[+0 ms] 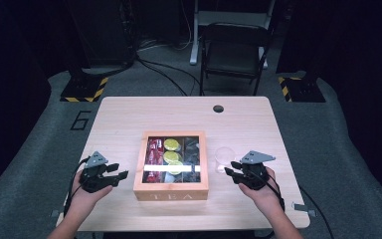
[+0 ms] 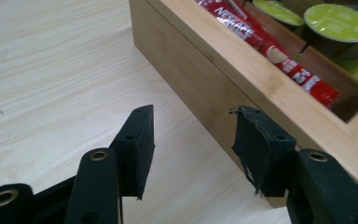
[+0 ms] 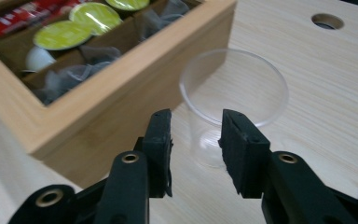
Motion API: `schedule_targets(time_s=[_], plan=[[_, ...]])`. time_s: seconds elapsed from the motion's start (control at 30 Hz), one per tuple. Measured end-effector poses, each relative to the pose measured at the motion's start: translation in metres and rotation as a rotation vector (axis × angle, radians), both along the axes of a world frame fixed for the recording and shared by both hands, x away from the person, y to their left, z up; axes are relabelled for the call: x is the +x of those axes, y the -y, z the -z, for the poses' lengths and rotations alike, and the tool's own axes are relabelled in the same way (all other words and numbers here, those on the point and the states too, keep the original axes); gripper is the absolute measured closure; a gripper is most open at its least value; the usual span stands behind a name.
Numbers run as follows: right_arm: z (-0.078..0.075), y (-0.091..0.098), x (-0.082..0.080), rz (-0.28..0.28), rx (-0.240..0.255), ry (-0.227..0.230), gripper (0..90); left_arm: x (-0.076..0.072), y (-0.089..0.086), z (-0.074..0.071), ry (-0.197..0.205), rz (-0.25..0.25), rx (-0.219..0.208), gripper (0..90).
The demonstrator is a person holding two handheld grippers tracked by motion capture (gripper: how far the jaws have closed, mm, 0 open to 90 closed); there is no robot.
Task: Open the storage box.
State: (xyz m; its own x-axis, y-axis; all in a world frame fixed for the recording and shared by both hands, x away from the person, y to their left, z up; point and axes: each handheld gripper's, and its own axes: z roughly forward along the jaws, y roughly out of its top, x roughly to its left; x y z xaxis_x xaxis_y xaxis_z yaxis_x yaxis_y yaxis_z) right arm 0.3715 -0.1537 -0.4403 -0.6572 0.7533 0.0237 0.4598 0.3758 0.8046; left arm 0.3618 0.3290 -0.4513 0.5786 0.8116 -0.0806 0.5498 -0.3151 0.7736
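A wooden tea box (image 1: 171,191) with a glass window in its lid sits mid-table, holding red sachets (image 2: 270,44), green-topped capsules (image 3: 63,33) and dark tea bags (image 3: 70,77). A clear plastic cup (image 3: 233,88) stands upright just right of the box. My left gripper (image 1: 122,172) is open beside the box's left wall (image 2: 200,79), nothing between its jaws. Just short of the cup (image 1: 223,158), my right gripper (image 3: 196,140) is open with its jaws either side of the cup's lower part but not touching it.
The light wooden table (image 1: 129,114) has a round cable hole (image 1: 218,108) near its far edge. A dark folding chair (image 1: 234,52) stands on the floor beyond the table. Bare tabletop lies left of the box and right of the cup.
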Motion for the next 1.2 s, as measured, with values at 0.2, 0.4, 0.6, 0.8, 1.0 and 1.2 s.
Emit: schedule_targets(time_s=[0.2,0.4,0.6,0.8,1.0,1.2], plan=[[-0.015,-0.01,-0.014,-0.054,0.003,0.015,66.6,-0.012,0.0,-0.013,0.023,0.028,0.001,51.3],[-0.017,-0.014,-0.023,-0.088,0.0,0.026,67.8,-0.022,0.004,-0.019,0.047,0.052,0.0,53.0],[-0.011,-0.018,-0.033,-0.131,-0.006,0.024,73.8,-0.032,0.01,-0.021,0.069,0.075,-0.008,55.9],[-0.002,-0.024,-0.044,-0.164,-0.011,0.014,80.4,-0.042,0.013,-0.015,0.064,0.091,-0.016,59.5],[0.006,-0.03,-0.049,-0.197,-0.011,-0.014,85.3,-0.046,0.017,-0.01,0.067,0.098,-0.013,62.6],[0.014,-0.035,-0.049,-0.217,-0.011,-0.046,87.9,-0.045,0.017,-0.004,0.069,0.096,-0.003,61.6]])
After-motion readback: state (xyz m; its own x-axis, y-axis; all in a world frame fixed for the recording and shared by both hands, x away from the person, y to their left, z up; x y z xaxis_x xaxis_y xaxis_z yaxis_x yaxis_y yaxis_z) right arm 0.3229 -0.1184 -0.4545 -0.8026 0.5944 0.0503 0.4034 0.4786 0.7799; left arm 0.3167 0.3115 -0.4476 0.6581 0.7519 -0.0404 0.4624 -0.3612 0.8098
